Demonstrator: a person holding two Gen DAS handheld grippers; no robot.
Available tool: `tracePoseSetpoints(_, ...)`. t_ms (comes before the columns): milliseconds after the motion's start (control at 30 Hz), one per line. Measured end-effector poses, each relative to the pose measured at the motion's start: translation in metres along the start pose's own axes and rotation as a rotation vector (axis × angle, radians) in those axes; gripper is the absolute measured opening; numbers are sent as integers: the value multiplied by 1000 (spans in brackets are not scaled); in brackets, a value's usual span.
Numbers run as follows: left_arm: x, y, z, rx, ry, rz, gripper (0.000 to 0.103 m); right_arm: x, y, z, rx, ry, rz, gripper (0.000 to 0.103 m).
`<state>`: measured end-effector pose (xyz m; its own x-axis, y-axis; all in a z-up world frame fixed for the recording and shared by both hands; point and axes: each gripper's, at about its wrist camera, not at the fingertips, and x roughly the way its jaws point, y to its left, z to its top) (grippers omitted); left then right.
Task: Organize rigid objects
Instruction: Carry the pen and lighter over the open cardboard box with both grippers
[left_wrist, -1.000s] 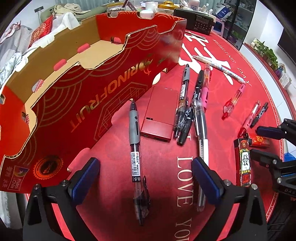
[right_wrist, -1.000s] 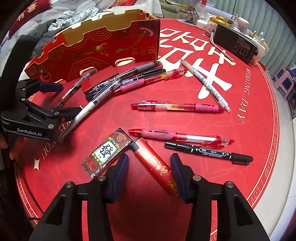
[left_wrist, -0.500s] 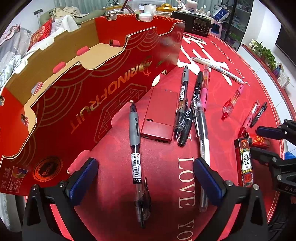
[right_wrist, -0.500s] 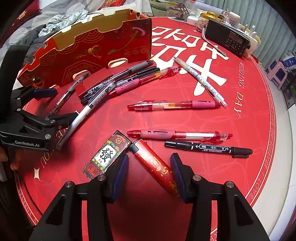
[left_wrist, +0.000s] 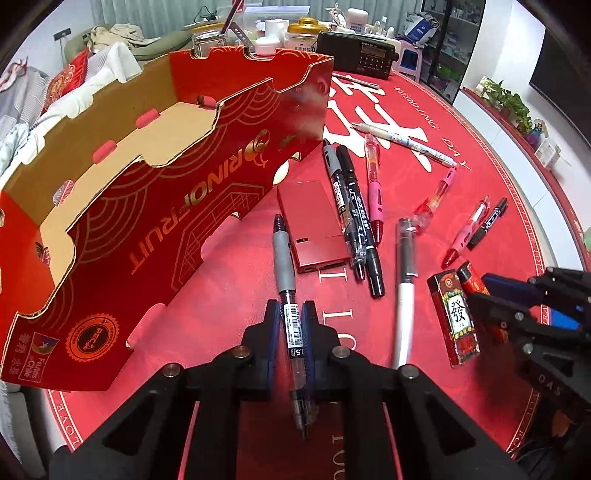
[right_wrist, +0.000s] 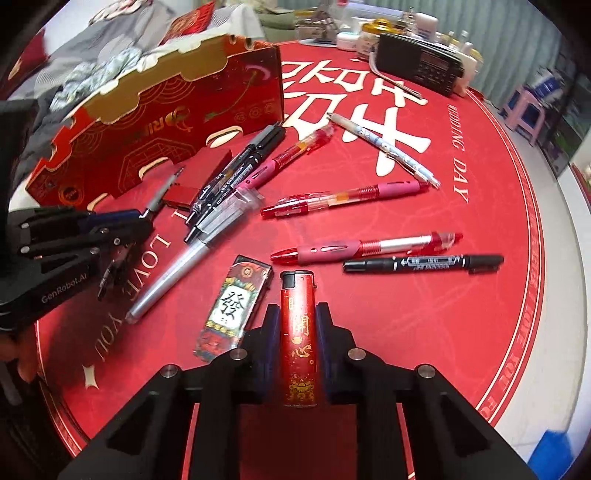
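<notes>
A gel pen with a grey grip lies lengthwise between the pads of my left gripper, which is shut on it just right of the open red cardboard box. In the right wrist view a red lighter stands between the blue pads of my right gripper. Those jaws are closing and the pads press on the lighter's sides. Both held things still sit low over the red round table. The right gripper's fingers show at the right edge of the left wrist view.
Beside the lighter lies a small box with a mahjong print. A flat red case, two black markers, a white pen and several pink and red pens are scattered about. A black radio and jars stand at the back.
Both grippers were open around their objects and have now closed, the left on the grey-grip pen, the right on the red lighter. The lighter has turned in line with the right fingers.
</notes>
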<state>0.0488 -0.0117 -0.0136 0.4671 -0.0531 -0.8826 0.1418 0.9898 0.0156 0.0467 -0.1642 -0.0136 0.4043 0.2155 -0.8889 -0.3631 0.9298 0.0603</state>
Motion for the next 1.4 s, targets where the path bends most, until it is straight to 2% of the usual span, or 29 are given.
tracePoseSetpoints(200, -3, -2, -10, -19, 8, -23, 11, -4, 4, -9, 54, -17, 17, 21)
tracePoseSetpoints(367, -9, 0, -26, 21, -23, -51, 11, -6, 9, -15, 40, -39, -5, 21)
tracePoseSetpoints(500, -7, -8, -21, 37, 27, -8, 12, -4, 12, -11, 33, -17, -28, 21)
tracePoseSetpoints(567, -5, -8, -17, 20, 52, -9, 12, -3, 9, -7, 38, 11, -11, 21)
tracePoseSetpoints(633, -4, -9, -15, 45, 66, -9, 12, -2, 9, -7, 33, 21, -5, 21)
tracePoseSetpoints(700, -3, -10, -14, 71, 80, -19, 12, -2, 12, -8, 12, 12, -22, 21)
tracePoseSetpoints(767, -1, -8, -11, 56, 94, -22, 12, -2, 11, -7, 30, 21, -24, 21)
tracePoseSetpoints(833, 0, -12, -10, 64, 102, -1, 13, -1, 14, -6, 39, 27, -44, 21)
tracePoseSetpoints(933, 0, -15, -11, 94, 90, 9, 12, -1, 20, -7, 17, 24, -75, 21)
tracePoseSetpoints(1000, -1, -10, -12, 87, 82, -16, 11, -1, 18, -4, 27, 40, -69, 21)
tracePoseSetpoints(1067, -3, 2, -16, 28, 57, -77, 10, -1, 16, -2, 55, 50, -62, 20)
tracePoseSetpoints(1200, -17, 8, -32, 13, 0, -113, 10, -12, 13, -17, 121, -1, -38, 20)
tracePoseSetpoints(1300, -26, 6, -41, 21, -23, -111, 10, -17, 14, -26, 143, -21, -25, 20)
tracePoseSetpoints(1400, -26, 3, -44, 17, -10, -97, 10, -25, 16, -27, 158, -49, -8, 20)
